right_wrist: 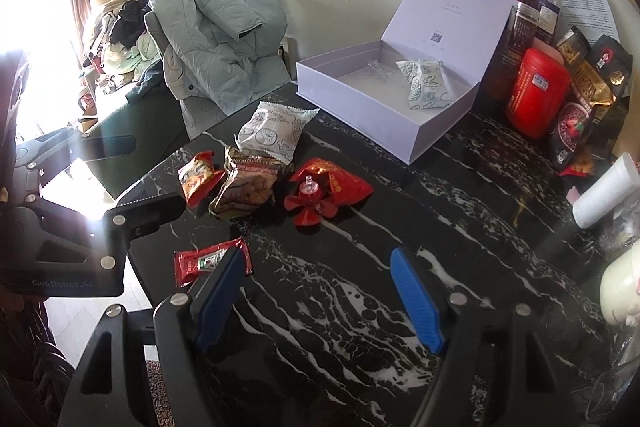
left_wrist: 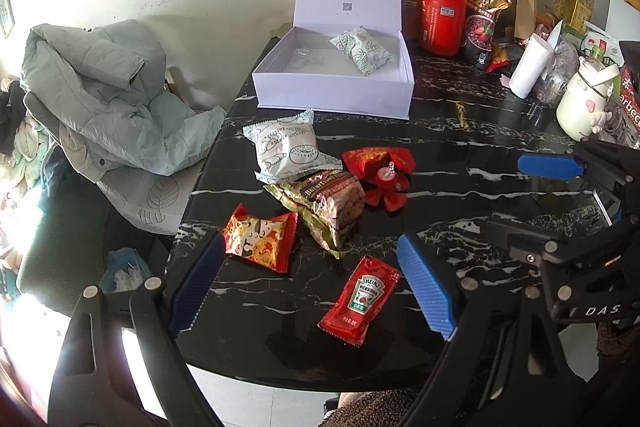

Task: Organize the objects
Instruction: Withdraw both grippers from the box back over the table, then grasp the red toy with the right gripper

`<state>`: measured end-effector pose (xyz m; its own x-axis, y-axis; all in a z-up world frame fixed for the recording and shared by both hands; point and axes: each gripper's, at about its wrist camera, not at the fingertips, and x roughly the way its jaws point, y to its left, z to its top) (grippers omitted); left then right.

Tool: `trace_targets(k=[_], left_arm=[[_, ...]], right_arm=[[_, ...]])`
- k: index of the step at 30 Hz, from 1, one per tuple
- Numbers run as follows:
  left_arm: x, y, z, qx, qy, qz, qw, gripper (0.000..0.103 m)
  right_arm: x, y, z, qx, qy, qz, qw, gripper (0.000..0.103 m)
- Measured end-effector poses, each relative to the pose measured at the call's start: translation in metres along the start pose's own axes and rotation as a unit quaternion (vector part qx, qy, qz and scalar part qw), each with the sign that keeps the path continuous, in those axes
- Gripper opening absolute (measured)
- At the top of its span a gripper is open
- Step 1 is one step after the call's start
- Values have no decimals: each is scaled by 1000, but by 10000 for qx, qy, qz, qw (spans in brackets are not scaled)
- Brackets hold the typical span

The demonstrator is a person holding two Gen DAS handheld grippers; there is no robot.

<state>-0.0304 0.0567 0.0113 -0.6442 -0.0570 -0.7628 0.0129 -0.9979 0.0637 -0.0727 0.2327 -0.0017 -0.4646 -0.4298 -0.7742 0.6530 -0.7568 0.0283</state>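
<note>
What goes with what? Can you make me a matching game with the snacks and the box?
Things:
1. ketchup packet
2. white box
3. red canister
4. white patterned snack bag

Places or states:
A. lid standing open
B. on the table just in front of the box
C. nearest the left gripper, between its open fingers in view
D. standing right of the box

Pairs: 1-C, 2-A, 3-D, 4-B
</note>
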Motion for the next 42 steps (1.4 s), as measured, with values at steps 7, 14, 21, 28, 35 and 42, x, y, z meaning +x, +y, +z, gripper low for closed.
trace_targets(k=[7, 14, 21, 28, 35, 42], left_arm=[[19, -1, -23, -93, 306, -380, 9988, 88], [40, -3, -38, -158, 562, -594, 9965, 87], [51, 1, -48, -262, 656, -702, 9950, 87], [61, 2, -52, -327, 764, -804, 9933, 87], [68, 0, -51, -295, 724, -755, 9941, 86], [72, 2, -50, -286, 572, -483, 9968, 84]], right_arm=[[19, 0, -15, 92, 253, 173, 9995, 76], [40, 1, -24, 109, 438, 377, 9983, 76], [56, -4, -23, 164, 461, 453, 9978, 76], [68, -8, -16, 243, 345, 592, 9974, 76], [82, -8, -2, 227, 276, 641, 9973, 60], [93, -5, 18, 106, 37, 448, 9989, 53]])
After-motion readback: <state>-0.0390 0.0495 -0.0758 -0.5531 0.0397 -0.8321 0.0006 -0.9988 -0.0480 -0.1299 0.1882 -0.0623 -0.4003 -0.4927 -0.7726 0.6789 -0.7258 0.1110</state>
